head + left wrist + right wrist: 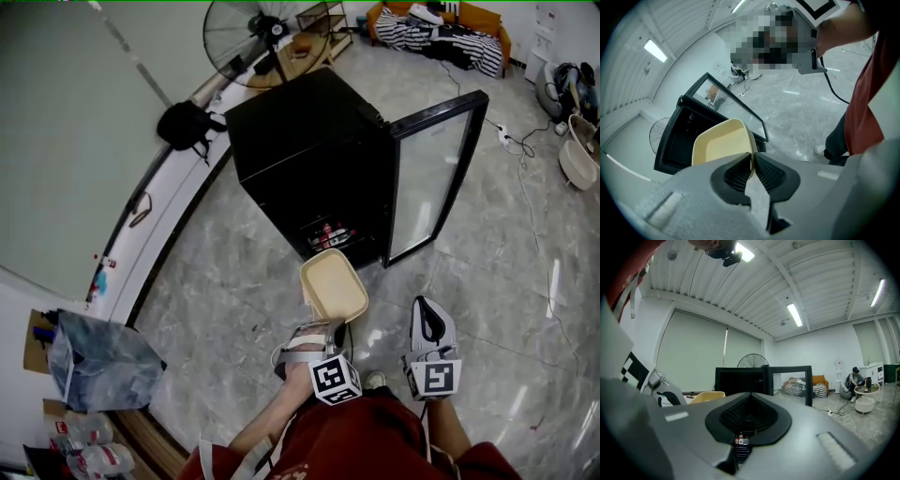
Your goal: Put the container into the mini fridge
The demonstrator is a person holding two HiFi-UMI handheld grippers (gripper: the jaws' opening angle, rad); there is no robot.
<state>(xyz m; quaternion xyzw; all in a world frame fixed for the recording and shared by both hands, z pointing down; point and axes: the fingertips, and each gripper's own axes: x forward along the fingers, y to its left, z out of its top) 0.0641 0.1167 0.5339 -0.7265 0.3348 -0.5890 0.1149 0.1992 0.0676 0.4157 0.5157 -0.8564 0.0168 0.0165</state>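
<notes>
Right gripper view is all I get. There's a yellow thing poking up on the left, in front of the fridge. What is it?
Observer: That's the container. The left gripper pinches its rim.
Operator: Is there food in it?
Observer: The left gripper view looks into it, and no food shows in the part I can see.
Operator: What's next to us on the floor?
Observer: The head view shows a blue-grey bag off to the left.
</notes>
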